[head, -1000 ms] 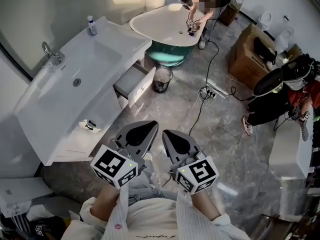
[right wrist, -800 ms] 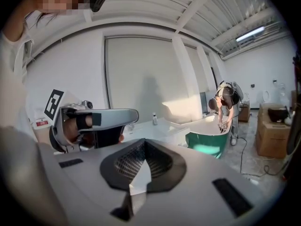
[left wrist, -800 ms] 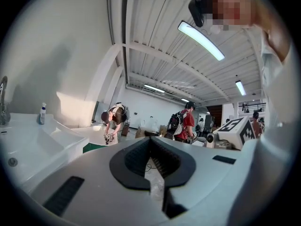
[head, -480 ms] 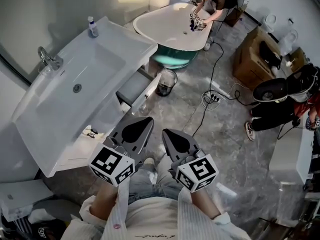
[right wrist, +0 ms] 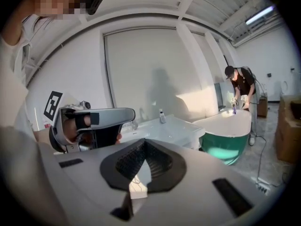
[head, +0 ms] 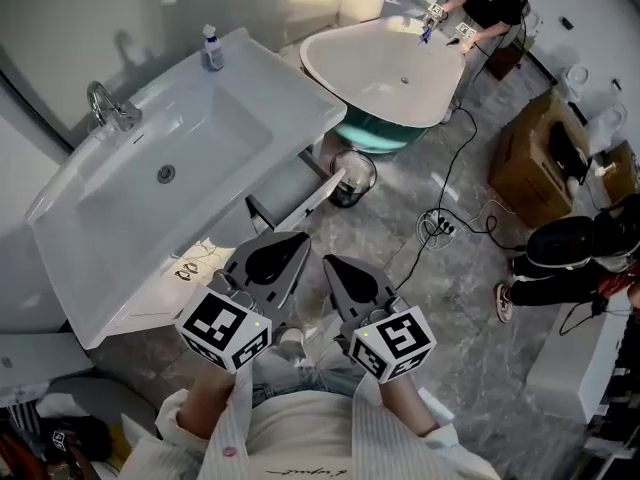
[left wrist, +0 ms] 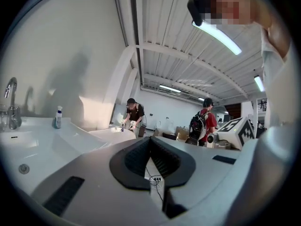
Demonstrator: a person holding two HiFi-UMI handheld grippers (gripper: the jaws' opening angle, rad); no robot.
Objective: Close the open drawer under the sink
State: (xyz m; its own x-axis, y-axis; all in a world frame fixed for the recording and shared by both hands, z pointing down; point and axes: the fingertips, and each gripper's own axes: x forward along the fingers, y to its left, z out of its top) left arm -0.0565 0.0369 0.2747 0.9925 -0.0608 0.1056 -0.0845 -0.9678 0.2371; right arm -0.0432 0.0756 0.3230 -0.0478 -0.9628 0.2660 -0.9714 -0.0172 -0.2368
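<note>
Nothing is done yet: the white-fronted grey drawer under the white ceramic sink stands open, at 12 o'clock from the left gripper and right gripper. Both grippers' fingers are pressed together, empty.

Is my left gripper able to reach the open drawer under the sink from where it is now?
Probably yes. The left gripper hangs just short of the open drawer, whose white front juts toward it, and nothing shows between them. Its jaws are together and empty, which suits a push.
</note>
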